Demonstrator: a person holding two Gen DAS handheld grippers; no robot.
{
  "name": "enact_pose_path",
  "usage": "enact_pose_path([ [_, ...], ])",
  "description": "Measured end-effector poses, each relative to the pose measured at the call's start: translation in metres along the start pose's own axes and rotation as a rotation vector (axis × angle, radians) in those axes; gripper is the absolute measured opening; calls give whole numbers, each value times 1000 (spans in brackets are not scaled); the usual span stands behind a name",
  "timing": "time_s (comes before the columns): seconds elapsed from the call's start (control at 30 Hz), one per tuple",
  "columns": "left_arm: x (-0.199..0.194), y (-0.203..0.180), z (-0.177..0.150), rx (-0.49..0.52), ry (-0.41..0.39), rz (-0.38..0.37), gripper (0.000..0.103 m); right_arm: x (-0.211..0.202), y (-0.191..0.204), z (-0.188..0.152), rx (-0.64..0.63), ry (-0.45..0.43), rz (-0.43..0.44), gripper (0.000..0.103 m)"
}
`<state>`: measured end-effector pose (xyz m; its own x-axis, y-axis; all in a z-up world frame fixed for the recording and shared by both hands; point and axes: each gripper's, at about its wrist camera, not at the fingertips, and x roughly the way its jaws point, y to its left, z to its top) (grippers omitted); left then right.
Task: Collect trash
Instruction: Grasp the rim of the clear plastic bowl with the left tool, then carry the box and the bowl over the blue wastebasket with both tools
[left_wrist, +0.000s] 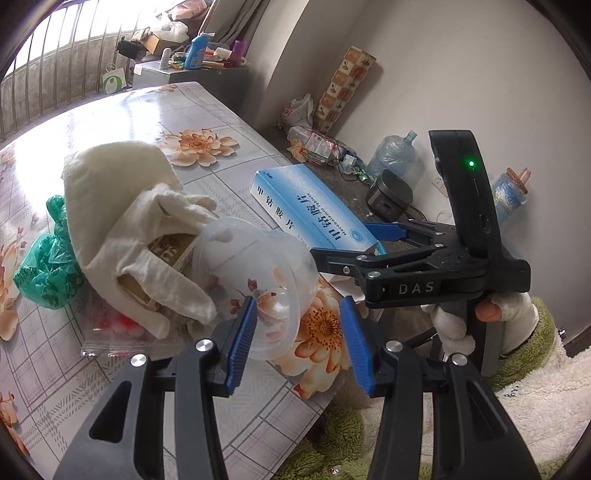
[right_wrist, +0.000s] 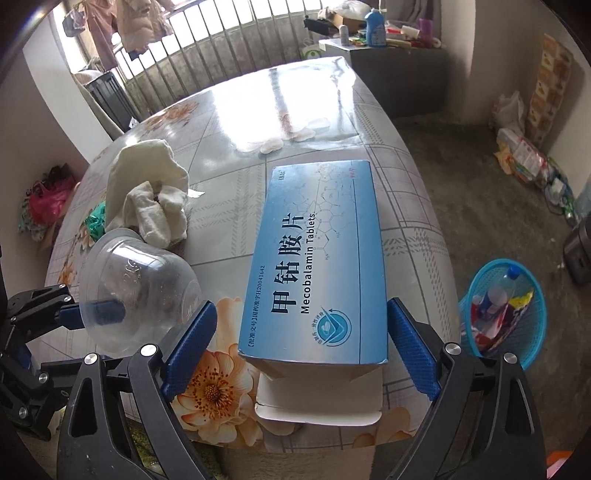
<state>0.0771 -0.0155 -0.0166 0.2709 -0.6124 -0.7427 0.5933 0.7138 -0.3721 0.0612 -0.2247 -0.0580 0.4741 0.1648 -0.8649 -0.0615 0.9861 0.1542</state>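
Observation:
A clear plastic bowl (left_wrist: 255, 280) lies on its side on the flowered table (left_wrist: 207, 122), next to a crumpled white cloth (left_wrist: 122, 206). My left gripper (left_wrist: 299, 345) is open at the bowl's rim. Its left pad sits at the rim and its right pad is off the plastic. In the right wrist view one left finger (right_wrist: 107, 313) shows through the bowl (right_wrist: 136, 291). A blue tablet box (right_wrist: 314, 266) with an open end flap lies near the table edge. My right gripper (right_wrist: 301, 347) is open wide and straddles the box's near end.
A green plastic bag (left_wrist: 44, 273) and a clear packet with red contents (left_wrist: 110, 332) lie by the cloth. A blue trash basket (right_wrist: 506, 310) with a bottle and wrappers stands on the floor, right of the table. Litter (left_wrist: 317, 144) and a water jug (left_wrist: 391, 155) sit by the wall.

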Motion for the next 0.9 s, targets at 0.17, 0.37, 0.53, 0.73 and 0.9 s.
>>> enact_pose_path([
  [0.17, 11, 0, 2, -2, 26, 13, 33, 9, -3, 1, 13, 20, -19, 88],
  [0.37, 20, 1, 3, -5, 48, 24, 22, 10, -6, -4, 16, 10, -30, 84],
  [0.53, 20, 1, 4, -11, 47, 30, 9, 10, -11, -4, 20, 6, -33, 71],
  [0.73, 8, -7, 3, 23, 11, 28, 6, 1, -11, -4, 52, -3, -16, 66],
  [0.9, 1, -17, 7, 51, 5, 28, 5, -18, -35, -7, 202, -59, 107, 66],
])
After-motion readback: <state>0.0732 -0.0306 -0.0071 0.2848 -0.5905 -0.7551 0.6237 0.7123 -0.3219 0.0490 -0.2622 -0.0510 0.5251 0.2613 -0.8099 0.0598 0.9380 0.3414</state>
